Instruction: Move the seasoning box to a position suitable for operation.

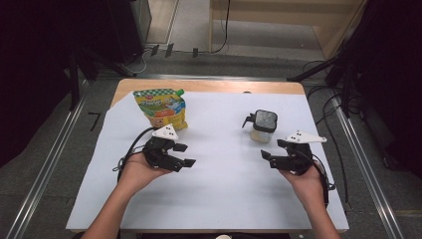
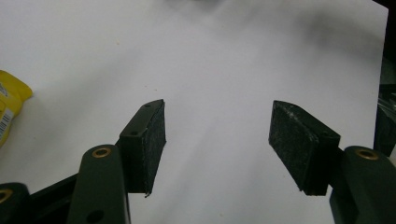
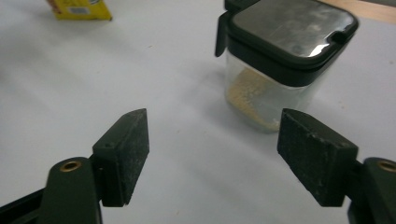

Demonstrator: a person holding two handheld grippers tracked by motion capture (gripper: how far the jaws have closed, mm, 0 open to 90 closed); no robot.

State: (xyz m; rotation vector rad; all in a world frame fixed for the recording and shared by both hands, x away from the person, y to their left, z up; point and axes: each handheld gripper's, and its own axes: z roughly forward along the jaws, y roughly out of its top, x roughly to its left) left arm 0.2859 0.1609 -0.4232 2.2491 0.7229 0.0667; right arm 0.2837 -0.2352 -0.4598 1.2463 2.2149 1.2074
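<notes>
A yellow and green spouted pouch stands at the back left of the white sheet. At the back right sits a small clear jar with a black flip lid and some pale yellow powder inside. My left gripper is open just in front of the pouch, with nothing between its jaws; the pouch's corner shows at the left edge. My right gripper is open a little in front of the jar. The jar stands beyond its jaws and to the right, untouched, and the pouch lies far off.
The sheet covers a wooden table whose bare edge shows at the back. Metal rails run along the floor on both sides. Cables and dark equipment stands surround the table.
</notes>
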